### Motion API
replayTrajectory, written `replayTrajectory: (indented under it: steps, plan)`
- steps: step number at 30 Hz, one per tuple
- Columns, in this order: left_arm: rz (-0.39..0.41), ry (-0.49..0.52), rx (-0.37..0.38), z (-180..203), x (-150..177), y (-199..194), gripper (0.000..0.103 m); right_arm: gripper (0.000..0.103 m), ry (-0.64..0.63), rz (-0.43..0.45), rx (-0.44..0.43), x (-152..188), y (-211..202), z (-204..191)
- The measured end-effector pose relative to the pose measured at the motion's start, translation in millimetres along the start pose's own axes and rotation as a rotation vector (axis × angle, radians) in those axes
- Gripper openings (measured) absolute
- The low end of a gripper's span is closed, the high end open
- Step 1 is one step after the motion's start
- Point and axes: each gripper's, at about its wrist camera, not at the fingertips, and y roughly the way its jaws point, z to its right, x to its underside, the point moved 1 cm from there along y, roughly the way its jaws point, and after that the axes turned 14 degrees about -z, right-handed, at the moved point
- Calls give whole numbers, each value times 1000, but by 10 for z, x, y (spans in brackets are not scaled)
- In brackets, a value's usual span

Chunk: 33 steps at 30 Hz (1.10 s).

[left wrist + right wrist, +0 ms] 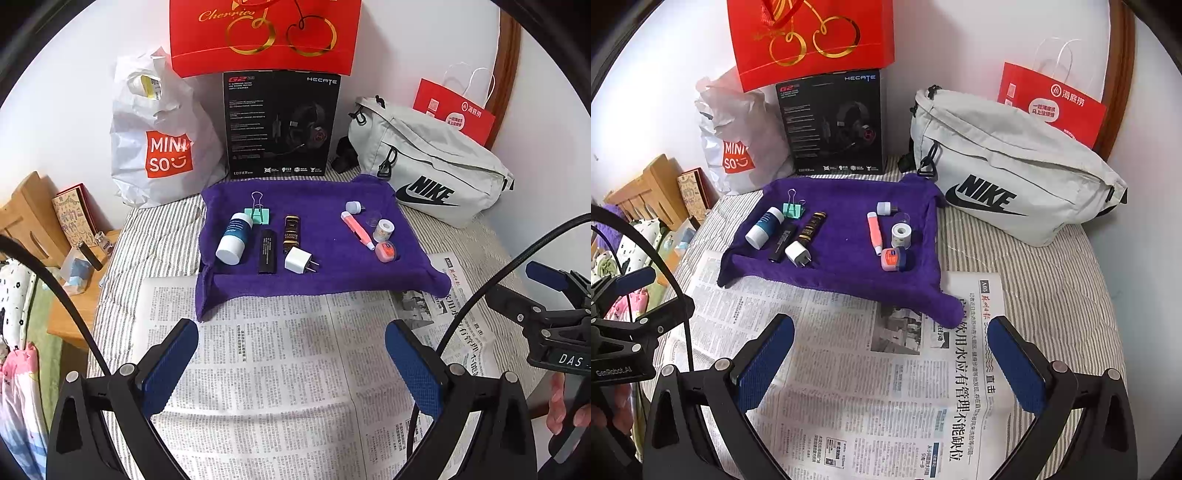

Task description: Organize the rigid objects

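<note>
Left claw (291,363) and right claw (890,363): both spread apart, empty, hovering over newspaper (280,369) on the striped bed. Beyond, purple towel (314,236) carries two groups: white bottle (234,238), green binder clip (258,212), black stick (267,251), brown vial (291,232), white charger (298,259); well apart, pink pen (356,230), tape roll (383,229), pink jar (386,251), small grey cap (354,206).

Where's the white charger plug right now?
The charger plug lies on the purple towel, in the left cluster near its front edge, at the foot of the brown bottle and just right of the black stick.
</note>
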Motion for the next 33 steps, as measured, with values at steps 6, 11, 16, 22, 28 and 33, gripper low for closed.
replayTrajectory:
  steps: [6, 11, 16, 22, 28, 33]
  plan:
    - [-1, 0, -2, 5, 2, -6, 102, 103, 2, 8, -1, 11, -40, 22]
    - [3, -4, -1, 1, 2, -16, 102, 103, 2, 13, -4, 10, -57, 29]
    - [2, -4, -3, -3, 5, -26, 102, 103, -1, 14, -5, 10, -64, 28]
    - [5, -4, -4, -8, 4, -27, 102, 103, -2, 14, -4, 12, -67, 25]
    - [6, -9, -5, -31, 5, -41, 102, 103, -6, 14, -2, 15, -67, 13]
    - [5, -2, -5, -33, 7, -41, 102, 103, -8, 11, 1, 24, -60, 6]
